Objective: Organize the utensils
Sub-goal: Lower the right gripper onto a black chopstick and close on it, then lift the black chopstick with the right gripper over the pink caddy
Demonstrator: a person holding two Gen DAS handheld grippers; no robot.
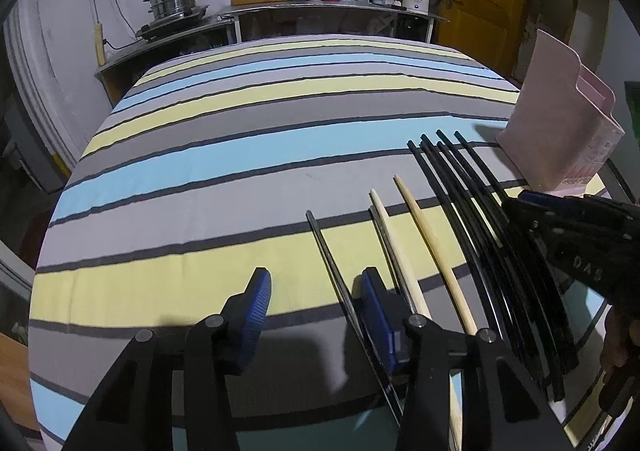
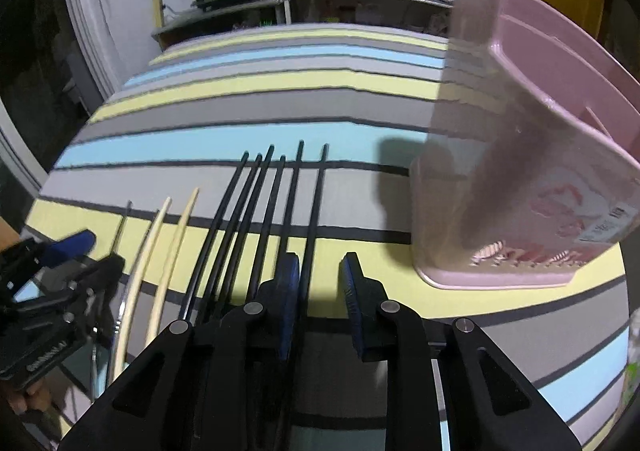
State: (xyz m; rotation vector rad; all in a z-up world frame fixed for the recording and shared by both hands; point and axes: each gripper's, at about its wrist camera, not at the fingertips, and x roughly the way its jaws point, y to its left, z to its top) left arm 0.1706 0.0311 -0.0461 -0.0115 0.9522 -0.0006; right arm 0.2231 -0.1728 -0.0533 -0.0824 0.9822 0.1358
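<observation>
Right gripper [image 2: 320,283] is held open and empty, astride the outermost of the slim black plastic chopsticks [image 2: 280,203], whose long axis runs along its fingers; the pink plastic utensil holder [image 2: 520,171] stands to its right.

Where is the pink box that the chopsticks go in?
The pink holder stands upright on the striped tablecloth, at the right in both views, just right of the black chopsticks and beyond the right gripper.
</observation>
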